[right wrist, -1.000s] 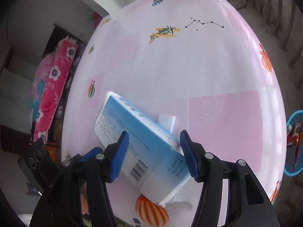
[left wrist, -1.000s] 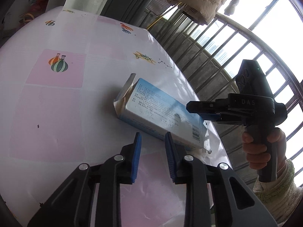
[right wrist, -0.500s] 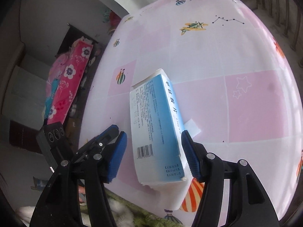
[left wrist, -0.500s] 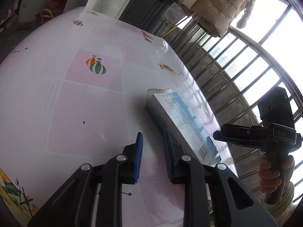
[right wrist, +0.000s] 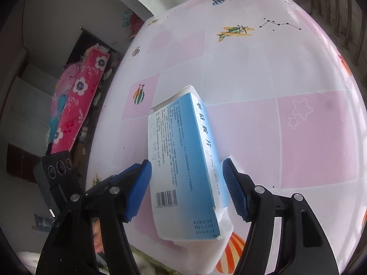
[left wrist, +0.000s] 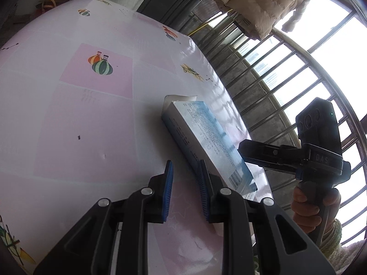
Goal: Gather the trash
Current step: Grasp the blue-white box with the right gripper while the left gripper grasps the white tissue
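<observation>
the right gripper (right wrist: pixel 187 183) has swung square to the medicine box (right wrist: pixel 183 160), open jaws now straddling its near end at 6 o'clock on the table (right wrist: pixel 298 73); left gripper (left wrist: pixel 184 186) narrowly open, empty.

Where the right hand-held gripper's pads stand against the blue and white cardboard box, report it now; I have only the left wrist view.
Observer: In the right wrist view, the right hand-held gripper is open, with one blue pad on each side of the blue and white cardboard box. I cannot confirm contact.
Operator: Describe the box's near end.
Observer: Its white near end looks crumpled and open.
Operator: Say what lies past the table's left side.
Observer: A pink floral quilt lies on the floor beside the table with the pink and white checked tablecloth.
</observation>
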The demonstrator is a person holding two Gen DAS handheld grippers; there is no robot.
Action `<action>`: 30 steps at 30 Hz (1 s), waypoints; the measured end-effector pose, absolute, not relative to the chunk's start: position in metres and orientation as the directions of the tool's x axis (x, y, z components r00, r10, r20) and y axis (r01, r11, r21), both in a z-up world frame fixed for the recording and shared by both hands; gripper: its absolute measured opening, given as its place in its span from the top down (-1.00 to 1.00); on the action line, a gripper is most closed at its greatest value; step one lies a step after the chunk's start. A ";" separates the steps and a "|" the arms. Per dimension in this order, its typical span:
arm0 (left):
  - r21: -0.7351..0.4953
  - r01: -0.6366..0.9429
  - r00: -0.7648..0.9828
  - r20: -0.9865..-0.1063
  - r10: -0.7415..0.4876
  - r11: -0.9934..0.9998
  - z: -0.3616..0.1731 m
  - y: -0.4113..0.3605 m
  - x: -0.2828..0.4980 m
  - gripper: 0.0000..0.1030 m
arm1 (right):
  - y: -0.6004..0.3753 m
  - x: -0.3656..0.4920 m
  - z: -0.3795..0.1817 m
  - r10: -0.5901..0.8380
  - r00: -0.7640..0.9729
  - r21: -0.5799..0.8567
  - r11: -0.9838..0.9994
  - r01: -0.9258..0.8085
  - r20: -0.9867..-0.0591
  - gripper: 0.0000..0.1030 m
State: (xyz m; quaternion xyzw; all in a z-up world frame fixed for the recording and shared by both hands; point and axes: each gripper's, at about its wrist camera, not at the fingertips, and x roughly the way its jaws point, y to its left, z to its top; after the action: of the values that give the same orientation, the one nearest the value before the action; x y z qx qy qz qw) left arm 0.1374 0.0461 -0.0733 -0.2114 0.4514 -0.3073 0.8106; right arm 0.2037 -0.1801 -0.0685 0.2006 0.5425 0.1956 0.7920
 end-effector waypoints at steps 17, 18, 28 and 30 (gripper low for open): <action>-0.658 0.346 0.391 -0.547 -0.740 0.669 -0.050 0.018 0.147 0.64 | -0.235 0.192 -0.067 0.672 0.385 0.723 0.691 -0.018 -0.632 0.34; -0.654 0.358 0.390 -0.544 -0.743 0.666 -0.046 0.013 0.148 0.64 | -0.239 0.189 -0.064 0.669 0.399 0.723 0.690 -0.020 -0.627 0.34; -0.608 0.522 0.317 -0.512 -0.798 0.598 -0.018 -0.054 0.141 0.62 | -0.296 0.149 -0.056 0.557 0.523 0.674 0.738 0.044 -0.645 0.34; -0.589 0.521 0.317 -0.539 -0.781 0.618 -0.025 -0.055 0.137 0.59 | -0.303 0.145 -0.065 0.492 0.521 0.615 0.784 0.085 -0.698 0.31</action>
State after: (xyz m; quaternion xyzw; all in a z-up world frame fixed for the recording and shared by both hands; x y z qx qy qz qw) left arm 0.1372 -0.0548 -0.0248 -0.1551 0.4179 -0.4087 0.7964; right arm 0.1452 -0.3028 -0.0650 0.3042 0.4735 0.1245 0.8172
